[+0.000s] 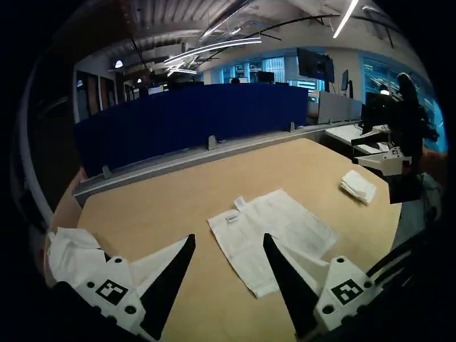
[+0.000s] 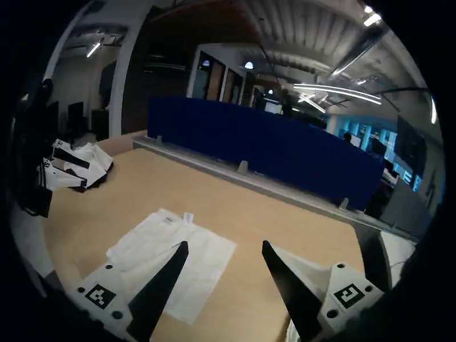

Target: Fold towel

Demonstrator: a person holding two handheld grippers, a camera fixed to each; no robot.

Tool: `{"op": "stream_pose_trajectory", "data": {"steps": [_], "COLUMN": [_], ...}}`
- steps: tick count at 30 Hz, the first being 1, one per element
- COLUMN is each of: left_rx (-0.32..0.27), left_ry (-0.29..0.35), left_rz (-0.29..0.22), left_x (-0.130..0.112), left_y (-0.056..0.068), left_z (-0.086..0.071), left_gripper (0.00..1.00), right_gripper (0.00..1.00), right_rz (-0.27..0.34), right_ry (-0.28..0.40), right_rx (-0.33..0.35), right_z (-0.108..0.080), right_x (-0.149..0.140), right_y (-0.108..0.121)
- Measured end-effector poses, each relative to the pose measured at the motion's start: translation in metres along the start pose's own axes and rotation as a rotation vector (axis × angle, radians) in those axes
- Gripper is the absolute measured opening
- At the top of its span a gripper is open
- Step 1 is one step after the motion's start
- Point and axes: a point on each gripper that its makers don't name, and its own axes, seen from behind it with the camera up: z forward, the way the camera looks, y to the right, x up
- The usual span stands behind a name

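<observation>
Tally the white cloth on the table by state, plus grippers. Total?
flat towel: 1
folded towel: 1
crumpled heap: 1 (pieces inside can't be told apart)
grippers: 2, left gripper and right gripper, both with fingers open
Total: 5

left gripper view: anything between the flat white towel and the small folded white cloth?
No. In the left gripper view, bare light wooden tabletop separates the flat white towel from the small folded white cloth.
</observation>
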Motion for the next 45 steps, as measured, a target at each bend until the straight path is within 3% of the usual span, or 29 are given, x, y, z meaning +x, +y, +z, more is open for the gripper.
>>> {"op": "stream_pose_trajectory", "data": {"steps": [14, 24, 34, 45], "left_rx": [-0.104, -0.179, -0.197, -0.194], "left_ry": [-0.173, -0.303, -0.4, -0.43], "left_rz": [0.014, 0.044, 0.025, -0.001], "left_x": [-0.081, -0.131, -0.167, -0.178], "left_y": [0.032, 0.06, 0.068, 0.071], "left_z": [0.032, 0.055, 0.065, 0.073], "left_gripper": [0.88, 0.88, 0.88, 0.88], "right_gripper": [1.0, 1.0, 1.0, 0.97], "right_rz": [0.012, -0.019, -0.011, -0.018], "right_ry": [-0.145, -0.272, -0.352, -0.4], "right_rx": [0.1, 0.162, 0.2, 0.21], "right_z": [0.028, 0.022, 0.009, -0.004], "right_x": [-0.088, -0.156, -0.205, -0.232], "right_y": [-0.029, -0.046, -0.062, -0.069]}}
